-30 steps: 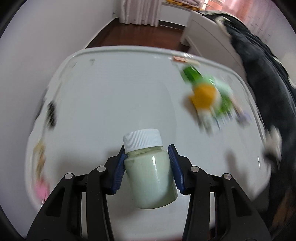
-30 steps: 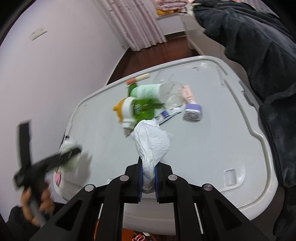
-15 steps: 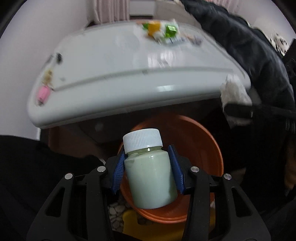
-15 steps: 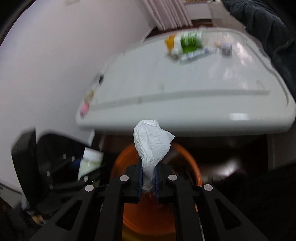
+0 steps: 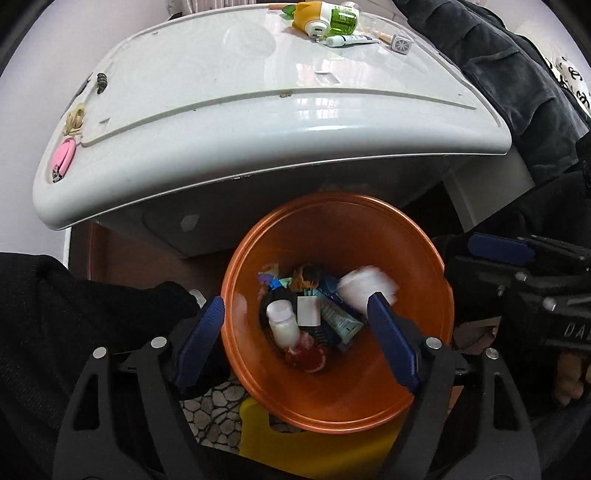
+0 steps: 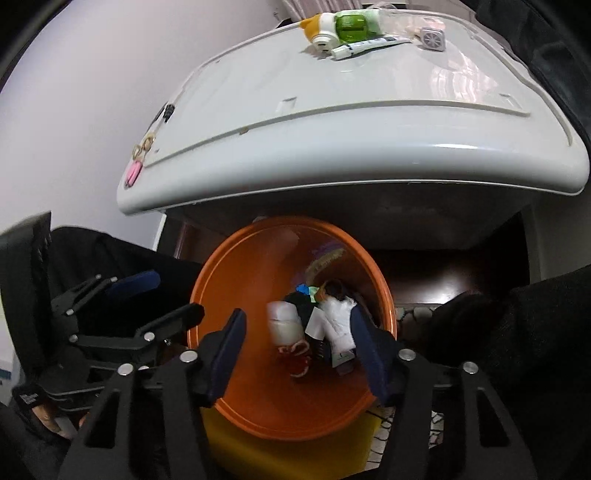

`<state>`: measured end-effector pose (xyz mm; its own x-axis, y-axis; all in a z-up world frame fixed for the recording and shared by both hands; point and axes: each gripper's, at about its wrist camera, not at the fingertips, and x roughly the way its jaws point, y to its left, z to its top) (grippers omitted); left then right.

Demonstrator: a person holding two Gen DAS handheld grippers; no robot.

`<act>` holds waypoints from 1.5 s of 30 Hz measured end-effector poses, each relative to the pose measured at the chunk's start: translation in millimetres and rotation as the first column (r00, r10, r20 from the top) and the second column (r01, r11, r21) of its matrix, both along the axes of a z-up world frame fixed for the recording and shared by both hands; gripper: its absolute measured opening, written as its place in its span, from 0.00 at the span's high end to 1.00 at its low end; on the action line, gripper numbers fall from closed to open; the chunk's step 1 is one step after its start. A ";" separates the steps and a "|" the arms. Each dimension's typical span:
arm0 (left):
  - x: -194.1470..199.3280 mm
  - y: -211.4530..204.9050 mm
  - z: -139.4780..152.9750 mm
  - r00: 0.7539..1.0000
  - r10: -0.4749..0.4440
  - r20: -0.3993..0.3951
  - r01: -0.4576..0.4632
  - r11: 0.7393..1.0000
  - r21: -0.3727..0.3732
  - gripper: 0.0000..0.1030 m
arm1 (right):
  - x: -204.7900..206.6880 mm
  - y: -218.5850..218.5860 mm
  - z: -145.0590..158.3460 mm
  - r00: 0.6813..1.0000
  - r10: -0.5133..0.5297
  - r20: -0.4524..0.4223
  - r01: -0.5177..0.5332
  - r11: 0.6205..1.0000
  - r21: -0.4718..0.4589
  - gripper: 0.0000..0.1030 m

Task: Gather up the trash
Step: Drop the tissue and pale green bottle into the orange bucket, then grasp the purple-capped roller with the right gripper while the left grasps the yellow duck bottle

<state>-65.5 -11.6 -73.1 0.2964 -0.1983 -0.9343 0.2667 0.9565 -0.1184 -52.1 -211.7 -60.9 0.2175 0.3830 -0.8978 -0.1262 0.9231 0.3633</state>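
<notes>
An orange trash bin (image 5: 258,369) (image 6: 240,280) stands on the floor below the white table's front edge. Inside it lie a pale green jar with a white cap (image 5: 282,323) (image 6: 282,325), a crumpled white tissue (image 5: 365,286) (image 6: 338,317), a tube and other scraps. My left gripper (image 5: 295,338) is open and empty above the bin's mouth. My right gripper (image 6: 297,343) is open and empty over the bin too. In the left wrist view the right gripper shows at the right edge (image 5: 517,266). In the right wrist view the left gripper shows at the left (image 6: 122,306).
The white table (image 5: 258,122) (image 6: 369,122) carries a green and orange bottle (image 5: 325,16) (image 6: 340,26), a toothpaste tube (image 5: 351,38) (image 6: 369,46) and a small grey square item (image 5: 400,44) (image 6: 432,37) at its far edge. A pink item (image 5: 62,157) lies at its left. A yellow object (image 5: 314,443) sits under the bin.
Both grippers have opened over the orange bin. The green jar has dropped from the left gripper and the white tissue from the right gripper; both now lie inside the bin.
</notes>
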 end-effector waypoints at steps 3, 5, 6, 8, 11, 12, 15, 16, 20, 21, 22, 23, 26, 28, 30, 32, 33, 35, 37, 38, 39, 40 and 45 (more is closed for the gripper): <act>1.2 1.6 -1.2 1.000 0.008 -0.006 -0.008 1.000 0.002 0.24 | 9.9 -7.7 11.6 1.000 -0.012 0.022 0.012 1.000 0.021 0.48; 3.7 1.6 0.0 1.000 0.011 -0.005 -0.011 1.000 0.005 0.24 | 24.1 -20.0 25.6 0.998 -0.024 0.061 0.023 1.000 0.010 0.48; 5.6 1.2 1.3 1.000 0.013 -0.003 -0.013 1.000 0.007 0.24 | 32.1 -23.2 31.3 0.997 -0.031 0.075 0.031 1.000 0.005 0.50; 9.5 1.4 4.9 1.000 0.014 0.012 -0.014 1.000 0.009 0.24 | 61.3 -39.0 48.6 0.989 -0.063 0.137 0.067 0.997 -0.025 0.50; 14.9 -0.4 13.0 0.998 0.013 0.055 -0.014 1.000 0.015 0.24 | 110.8 -63.8 63.5 0.969 -0.124 0.212 0.146 0.985 -0.094 0.52; 16.8 -2.0 15.5 0.998 0.011 0.069 -0.012 1.000 0.015 0.24 | 129.6 -71.9 65.3 0.964 -0.141 0.225 0.168 0.980 -0.106 0.52; 22.4 -7.8 18.7 0.995 0.006 0.102 -0.008 1.000 0.028 0.24 | 195.0 -91.0 60.3 0.950 -0.182 0.252 0.228 0.959 -0.166 0.52; 24.0 -9.7 18.5 0.994 -0.001 0.106 -0.002 1.000 0.031 0.23 | 210.9 -93.4 56.4 0.949 -0.188 0.252 0.237 0.955 -0.181 0.52; 27.6 -15.2 14.1 0.993 -0.031 0.110 0.025 0.998 0.056 0.23 | 257.8 -106.3 34.3 0.937 -0.250 0.244 0.301 0.931 -0.205 0.53; 28.5 -14.7 12.2 0.993 -0.037 0.109 0.031 0.998 0.062 0.23 | 268.2 -107.8 25.8 0.932 -0.275 0.236 0.325 0.922 -0.209 0.53; 29.6 -16.4 10.0 0.993 -0.046 0.105 0.039 0.997 0.073 0.23 | 273.6 -108.9 20.6 0.930 -0.290 0.227 0.337 0.918 -0.210 0.53; 30.5 -17.0 9.1 0.993 -0.050 0.104 0.042 0.996 0.078 0.23 | 278.9 -109.4 13.8 0.928 -0.304 0.216 0.348 0.913 -0.212 0.58; 35.9 -17.7 9.3 0.993 -0.044 0.106 0.036 0.996 0.082 0.23 | 286.6 -99.1 5.8 0.926 -0.289 0.241 0.354 0.889 -0.292 0.68; 41.5 -17.0 14.3 0.992 -0.031 0.118 0.024 0.998 0.059 0.23 | 286.5 -94.2 5.0 0.931 -0.260 0.258 0.337 0.883 -0.326 0.69; 53.1 -18.6 26.2 0.988 -0.018 0.153 0.015 1.000 0.025 0.23 | 282.3 -95.9 5.2 0.935 -0.248 0.255 0.323 0.892 -0.318 0.69; 71.0 -23.0 39.2 0.981 -0.004 0.194 0.003 1.000 0.004 0.23 | 271.5 -101.8 14.3 0.932 -0.261 0.251 0.326 0.907 -0.268 0.69; 84.7 -27.0 46.5 0.976 0.009 0.219 -0.007 1.000 -0.010 0.23 | 263.4 -106.9 23.8 0.929 -0.275 0.250 0.331 0.917 -0.222 0.69; 113.9 -37.3 55.9 0.966 0.033 0.257 -0.024 0.999 -0.037 0.23 | 248.3 -113.4 38.9 0.921 -0.298 0.250 0.341 0.928 -0.152 0.69; 147.0 -52.6 61.8 0.959 0.035 0.280 -0.015 0.997 -0.073 0.23 | 234.3 -117.9 50.4 0.915 -0.319 0.248 0.348 0.934 -0.082 0.69; 167.8 -63.4 62.8 0.956 0.025 0.292 0.000 0.996 -0.085 0.23 | 228.1 -119.8 54.9 0.912 -0.325 0.249 0.349 0.936 -0.054 0.68; 186.0 -73.5 62.6 0.953 0.018 0.303 0.008 0.996 -0.085 0.23 | 221.1 -121.5 59.9 0.908 -0.331 0.257 0.351 0.936 -0.032 0.68; 204.0 -83.7 60.9 0.953 -0.003 0.303 0.031 0.996 -0.088 0.24 | 216.0 -122.3 63.7 0.905 -0.331 0.269 0.350 0.936 -0.026 0.68; 258.2 -112.1 48.7 0.955 -0.090 0.284 0.103 0.994 -0.032 0.24 | 209.9 -129.9 67.1 0.903 -0.324 0.282 0.343 0.939 -0.019 0.68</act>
<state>192.7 -123.7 -24.5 0.5235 -0.2795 -0.8049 0.3861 0.9199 -0.0683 157.7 -341.6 6.1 0.5602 0.1864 -0.8071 0.1090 0.9493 0.2949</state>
